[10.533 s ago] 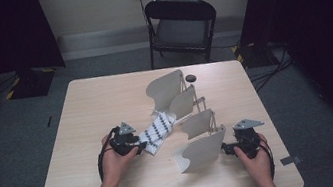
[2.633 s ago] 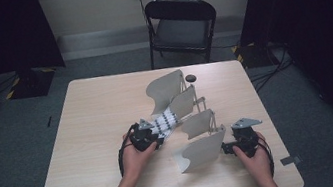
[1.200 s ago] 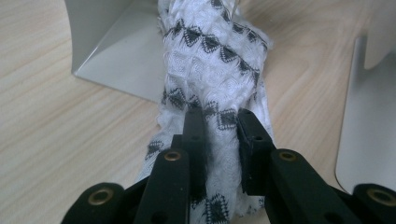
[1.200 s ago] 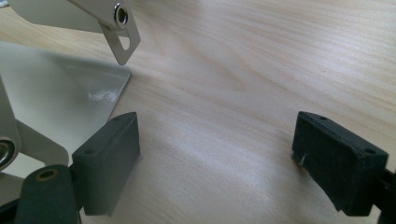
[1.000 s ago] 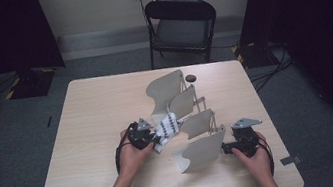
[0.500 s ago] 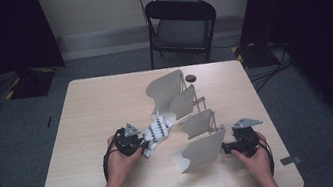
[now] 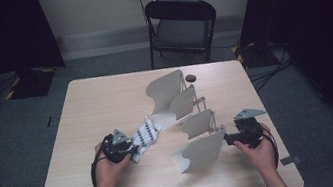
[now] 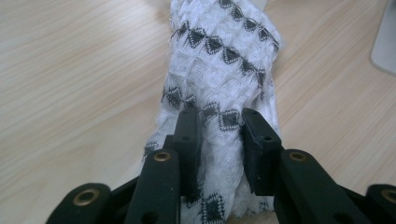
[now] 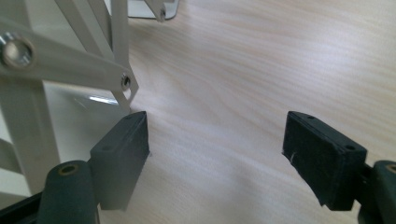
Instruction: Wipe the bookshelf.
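I take the white folding rack of curved plastic panels on thin metal struts (image 7: 189, 120), standing in the middle of the pale wooden table (image 7: 81, 112), as my landmark.

Left of the rack, my left gripper (image 7: 131, 152) lies low over the table with the hand (image 7: 108, 168) behind it. Its jaws grip a rolled white waffle-weave cloth with small black diamond patterns (image 7: 144, 135). In the left gripper view the two black pads (image 8: 187, 135) press into the cloth (image 8: 219, 79) from both sides, narrow, with the fabric bunched between them; the jaws have just been easing slightly wider, yet the cloth sits pinched between them. The cloth stretches from the gripper toward the rack's left side, its far end just beside the nearest panel's base, and its underside rests on the table.

Beyond the rack, near the table's far edge, sits a small dark round object (image 7: 191, 77). Farther back, off the table, stands a black folding chair (image 7: 179, 25).

Right of the rack, my right gripper (image 7: 228, 139) points at the rack's lowest, nearest panel. In the right gripper view its jaws (image 9: 217, 154) stand wide, having just been closing a little, with bare wood between them; the left pad (image 9: 123, 149) is just beside the white panel (image 9: 70, 126) and its metal struts. I cannot tell whether it touches.
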### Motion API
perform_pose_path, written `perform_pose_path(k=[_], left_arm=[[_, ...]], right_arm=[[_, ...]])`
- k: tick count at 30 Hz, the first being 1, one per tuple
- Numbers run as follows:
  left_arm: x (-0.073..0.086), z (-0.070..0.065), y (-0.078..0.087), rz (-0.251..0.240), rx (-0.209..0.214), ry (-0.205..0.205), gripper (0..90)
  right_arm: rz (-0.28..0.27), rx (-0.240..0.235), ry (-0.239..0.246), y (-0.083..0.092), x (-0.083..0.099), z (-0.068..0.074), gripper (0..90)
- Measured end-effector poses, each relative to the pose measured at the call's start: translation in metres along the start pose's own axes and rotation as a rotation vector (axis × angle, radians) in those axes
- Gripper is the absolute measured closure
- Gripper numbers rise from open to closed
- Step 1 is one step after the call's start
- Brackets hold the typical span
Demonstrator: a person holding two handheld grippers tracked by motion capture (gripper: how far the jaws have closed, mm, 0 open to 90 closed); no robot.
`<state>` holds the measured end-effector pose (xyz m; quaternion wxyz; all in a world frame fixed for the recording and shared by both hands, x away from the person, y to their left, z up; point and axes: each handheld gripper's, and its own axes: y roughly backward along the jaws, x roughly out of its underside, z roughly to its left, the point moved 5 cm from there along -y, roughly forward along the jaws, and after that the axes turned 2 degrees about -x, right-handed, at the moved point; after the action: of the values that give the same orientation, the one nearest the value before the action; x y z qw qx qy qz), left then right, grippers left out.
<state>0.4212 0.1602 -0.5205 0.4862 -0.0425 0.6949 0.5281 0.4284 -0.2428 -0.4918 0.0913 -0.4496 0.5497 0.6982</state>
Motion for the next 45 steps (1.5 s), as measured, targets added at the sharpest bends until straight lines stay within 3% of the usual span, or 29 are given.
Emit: perform_pose_path(k=[4,7,11,13,18,23,26,30,37,45], left_arm=[[0.012,0.009,0.011,-0.007,-0.003,0.014,66.7],[0.018,0.013,0.016,-0.030,0.002,0.046,61.8],[0.022,0.014,0.019,-0.046,-0.010,0.041,41.0],[0.022,0.014,0.019,-0.052,-0.011,0.042,35.4],[0.022,0.016,0.018,-0.063,-0.007,0.059,28.7],[0.021,0.017,0.021,-0.066,-0.015,0.062,27.9],[0.020,0.017,0.021,-0.061,-0.013,0.050,27.7],[0.021,0.017,0.019,-0.058,-0.017,0.051,27.7],[0.020,0.017,0.017,-0.059,-0.011,0.042,27.6],[0.019,0.017,0.015,-0.061,-0.020,0.035,27.8]], right_arm=[[0.004,0.003,0.040,0.005,-0.019,0.003,22.1],[0.000,0.002,0.046,0.010,-0.035,0.001,23.0],[-0.019,-0.005,0.035,0.020,-0.057,-0.003,25.6],[-0.024,-0.008,0.022,0.026,-0.069,-0.004,26.1],[-0.035,-0.007,0.024,0.036,-0.098,-0.002,31.9],[-0.029,0.010,0.017,0.040,-0.120,0.002,34.5],[-0.043,-0.018,0.005,0.039,-0.131,0.009,36.0],[-0.029,-0.042,0.004,0.025,-0.138,0.018,37.0],[0.009,-0.079,0.003,-0.002,-0.137,0.031,46.3],[0.056,-0.091,0.010,-0.016,-0.132,0.037,65.4]])
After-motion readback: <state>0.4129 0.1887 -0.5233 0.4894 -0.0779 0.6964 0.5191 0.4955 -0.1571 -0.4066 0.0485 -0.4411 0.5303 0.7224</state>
